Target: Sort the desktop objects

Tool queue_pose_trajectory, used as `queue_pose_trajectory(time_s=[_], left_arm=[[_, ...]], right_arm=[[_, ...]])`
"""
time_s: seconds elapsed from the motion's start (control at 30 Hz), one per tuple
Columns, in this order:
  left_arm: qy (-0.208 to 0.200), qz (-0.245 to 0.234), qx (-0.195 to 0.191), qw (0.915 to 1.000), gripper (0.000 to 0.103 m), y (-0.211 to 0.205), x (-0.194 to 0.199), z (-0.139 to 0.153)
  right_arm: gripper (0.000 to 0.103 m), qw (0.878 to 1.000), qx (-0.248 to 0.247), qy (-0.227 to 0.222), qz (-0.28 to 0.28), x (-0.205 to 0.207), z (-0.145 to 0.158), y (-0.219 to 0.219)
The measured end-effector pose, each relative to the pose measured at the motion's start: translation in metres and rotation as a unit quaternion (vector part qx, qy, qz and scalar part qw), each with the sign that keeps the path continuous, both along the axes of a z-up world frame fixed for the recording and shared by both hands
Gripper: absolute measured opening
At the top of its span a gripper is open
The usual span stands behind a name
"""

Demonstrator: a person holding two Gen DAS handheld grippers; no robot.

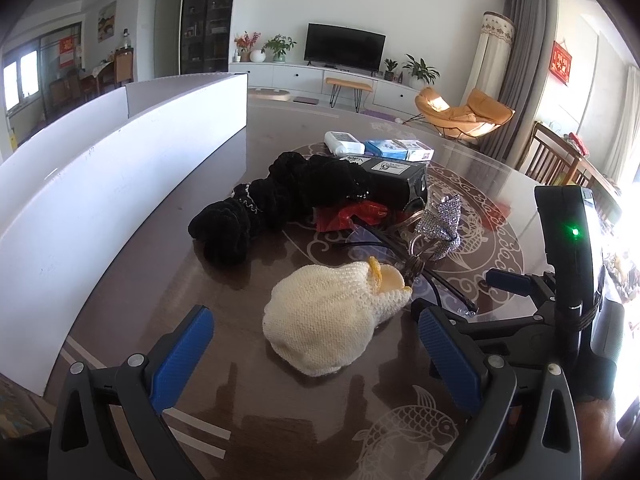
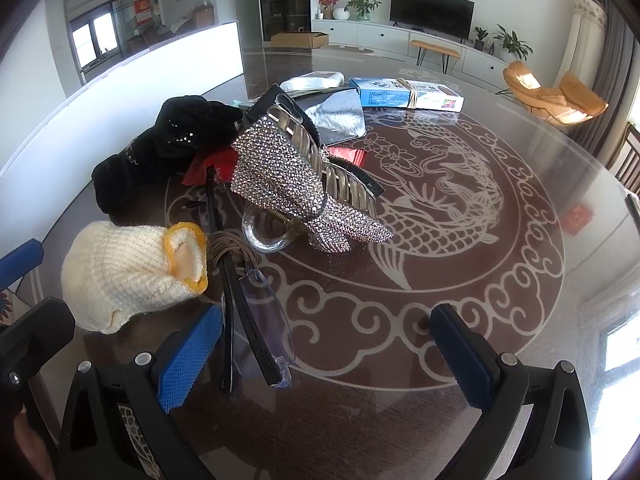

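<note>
We are looking low and close over the tabletop (image 1: 260,152) from both wrist cameras, facing the far television wall. The left view is sitting left of the right view, and both are sharing the cream knitted pouch (image 1: 328,316) (image 2: 120,272).

One cream glove (image 2: 124,270) — one hair claw (image 2: 304,176) — two boxes (image 2: 408,94).

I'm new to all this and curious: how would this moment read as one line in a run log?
left tool: open, at cream knit glove | right tool: open, at glasses | rhinestone hair clip: untouched | table: sorting not yet begun
</note>
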State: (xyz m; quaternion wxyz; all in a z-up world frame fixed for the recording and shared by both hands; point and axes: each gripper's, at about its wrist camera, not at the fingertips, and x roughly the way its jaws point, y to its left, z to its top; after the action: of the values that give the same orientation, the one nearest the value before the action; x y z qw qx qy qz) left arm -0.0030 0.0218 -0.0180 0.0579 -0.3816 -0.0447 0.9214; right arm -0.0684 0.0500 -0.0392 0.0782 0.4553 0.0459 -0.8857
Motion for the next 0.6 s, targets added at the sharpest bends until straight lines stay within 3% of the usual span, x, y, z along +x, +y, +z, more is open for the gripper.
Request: queue_pose_trajectory(time_s=[0.6], left_arm=[[-0.004,-0.003,0.013,0.9999,0.103,-0.0022,-0.0001,-0.0005]], right_arm=[[0.103,1.000,0.000,0.000,0.000,0.0010,0.0000,-0.0007]])
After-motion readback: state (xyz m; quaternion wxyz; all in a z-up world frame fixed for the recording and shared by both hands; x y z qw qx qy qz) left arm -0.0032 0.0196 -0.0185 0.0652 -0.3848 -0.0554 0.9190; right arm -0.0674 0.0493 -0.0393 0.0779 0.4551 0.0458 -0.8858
